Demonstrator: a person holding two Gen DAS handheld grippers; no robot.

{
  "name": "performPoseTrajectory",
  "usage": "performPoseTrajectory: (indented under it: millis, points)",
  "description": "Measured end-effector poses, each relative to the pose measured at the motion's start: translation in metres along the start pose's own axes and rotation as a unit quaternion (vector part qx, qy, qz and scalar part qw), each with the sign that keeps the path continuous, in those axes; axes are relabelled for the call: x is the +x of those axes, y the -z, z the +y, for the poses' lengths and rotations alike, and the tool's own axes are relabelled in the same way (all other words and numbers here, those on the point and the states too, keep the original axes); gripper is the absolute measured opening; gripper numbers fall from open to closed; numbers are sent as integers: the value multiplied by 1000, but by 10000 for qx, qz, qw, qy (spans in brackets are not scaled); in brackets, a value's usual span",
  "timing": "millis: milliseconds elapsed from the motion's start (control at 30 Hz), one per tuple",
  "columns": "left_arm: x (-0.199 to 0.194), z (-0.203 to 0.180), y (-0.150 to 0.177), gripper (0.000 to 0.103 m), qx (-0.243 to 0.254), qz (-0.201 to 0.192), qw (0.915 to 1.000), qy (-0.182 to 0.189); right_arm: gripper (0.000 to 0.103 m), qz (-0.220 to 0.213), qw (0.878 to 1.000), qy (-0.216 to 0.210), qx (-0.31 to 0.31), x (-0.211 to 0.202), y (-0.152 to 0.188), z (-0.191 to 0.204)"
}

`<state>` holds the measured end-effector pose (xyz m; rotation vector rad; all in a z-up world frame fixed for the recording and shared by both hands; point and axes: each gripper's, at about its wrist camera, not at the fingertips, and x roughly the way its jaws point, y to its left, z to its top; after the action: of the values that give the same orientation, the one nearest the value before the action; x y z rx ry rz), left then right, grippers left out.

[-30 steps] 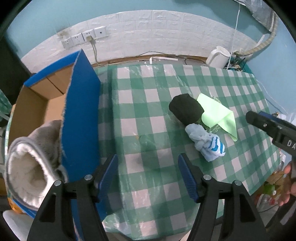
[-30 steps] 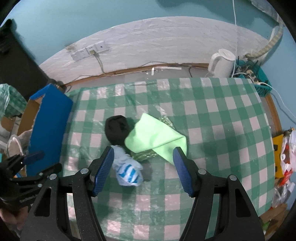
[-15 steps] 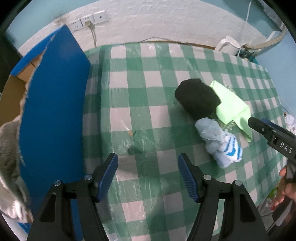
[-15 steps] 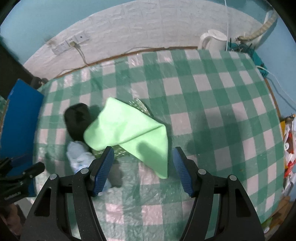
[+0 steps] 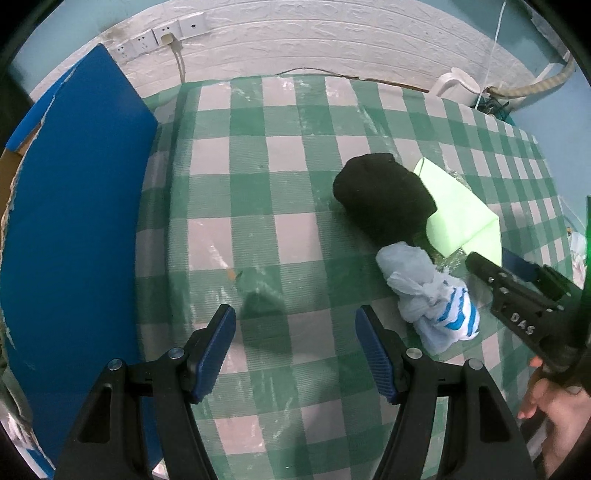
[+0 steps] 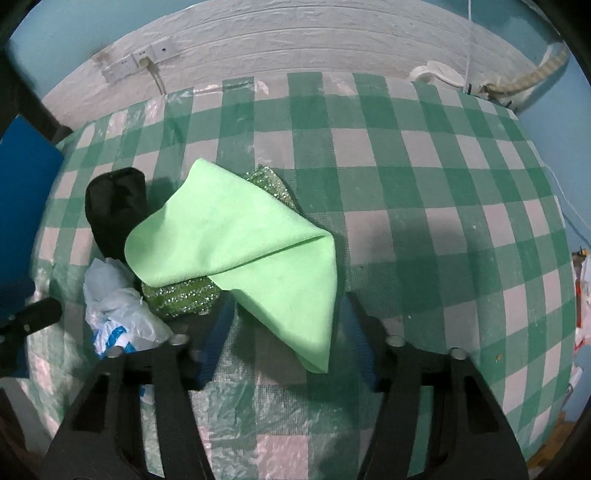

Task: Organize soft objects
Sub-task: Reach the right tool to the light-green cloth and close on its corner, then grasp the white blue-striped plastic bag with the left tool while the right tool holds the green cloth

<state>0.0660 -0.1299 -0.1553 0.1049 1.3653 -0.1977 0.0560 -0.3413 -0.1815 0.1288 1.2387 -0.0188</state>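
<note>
Left gripper (image 5: 295, 332) held low over the green-and-white checked tablecloth (image 5: 258, 184), jaws spread wide, nothing between the blue pads (image 5: 218, 350). Only bare cloth under the gap.

Right gripper (image 6: 282, 328) also spread apart, jaws straddling the near corner of the folded light-green cloth (image 6: 240, 236). Contact between pads and cloth not resolvable; near edge of view blurred.

Soft objects clustered together right of table centre:
- Black fabric bundle (image 5: 384, 195) farthest toward the wall side, touching the light-green cloth.
- Light-green cloth draped partly over a glittery green scrubbing pad (image 6: 181, 295), pad edges showing at the far and near sides.
- Crumpled white plastic bag with blue stripes (image 5: 432, 295) just in front of the black bundle, touching it, beside the pad.

Blue cardboard box flap (image 5: 74, 221) standing upright along the left edge of the table, well apart from the cluster. Bare brown cardboard seen at its far-left margin.

White electric kettle (image 5: 458, 85) at the far right corner near the wall. Wall sockets (image 5: 162, 33) with one plug inserted above the far table edge.

Right gripper's body and the holding hand (image 5: 554, 410) seen at the right margin of the left wrist view.
</note>
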Motion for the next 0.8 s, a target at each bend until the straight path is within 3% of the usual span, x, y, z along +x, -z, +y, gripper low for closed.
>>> performPoseTrajectory:
  millis: [100,133,167,800]
  points:
    - [-1,-5,0,69,16,-16,10000,22,32,16,9997,176,-138,0,2,2]
    - [-2,-5,0,69,23,-23,10000,21,16,11,9997,179,-156,-1,2,2]
    - [-2,-7,0,69,31,-23,10000,21,13,28,9998,133,-128,-1,3,1]
    - [7,-57,-11,73,160,110,9998,32,9,177,9984,-427,326,-48,45,-27]
